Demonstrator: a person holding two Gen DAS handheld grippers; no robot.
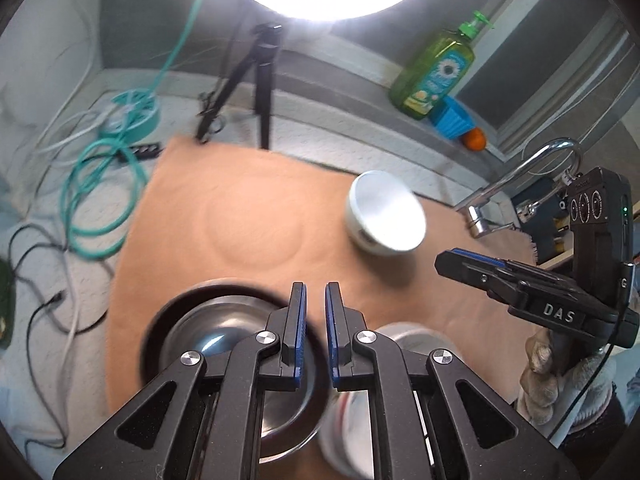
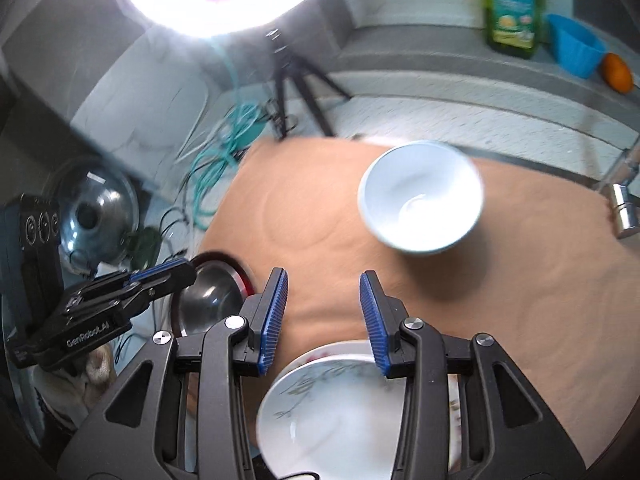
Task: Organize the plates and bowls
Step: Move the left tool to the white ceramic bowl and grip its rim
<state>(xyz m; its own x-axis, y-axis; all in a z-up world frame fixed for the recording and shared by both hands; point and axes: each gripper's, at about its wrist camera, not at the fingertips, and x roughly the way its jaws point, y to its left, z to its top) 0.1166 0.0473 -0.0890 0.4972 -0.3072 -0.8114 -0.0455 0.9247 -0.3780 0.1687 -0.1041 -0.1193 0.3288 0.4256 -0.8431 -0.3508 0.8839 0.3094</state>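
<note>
While both tools hang above the peach-coloured cloth mat (image 2: 500, 300) spread on the speckled grey counter (image 2: 420, 120), the relation that matters is where the lone white ceramic bowl (image 2: 420, 196) lies from each of them. It stands upright and apart at the far right of the mat, ahead and slightly right of the right tool (image 2: 324, 312) and well ahead and to the right of the left tool (image 1: 316, 320); I judge the right one nearer and better lined up for a reach. A round bowl has no long axis, so either rim edge would serve.

Spread wide, the right tool holds nothing, and directly under it sits a white bowl with a grey leaf pattern (image 2: 332, 412), resting on a plate whose rim peeks out at the right. Nearly pressed together with only a narrow slot between its blue pads, the left tool also grips nothing; below it sits a shiny steel bowl with a dark red rim (image 1: 224, 340), just beside the patterned dishes.

Readable writing: "DAS" on the right tool's side, seen from the left wrist, and "GenRobot.AI" on the left tool's side. A green dish-soap bottle (image 1: 436, 72) carries a daisy label whose words are too blurred to read.
</note>
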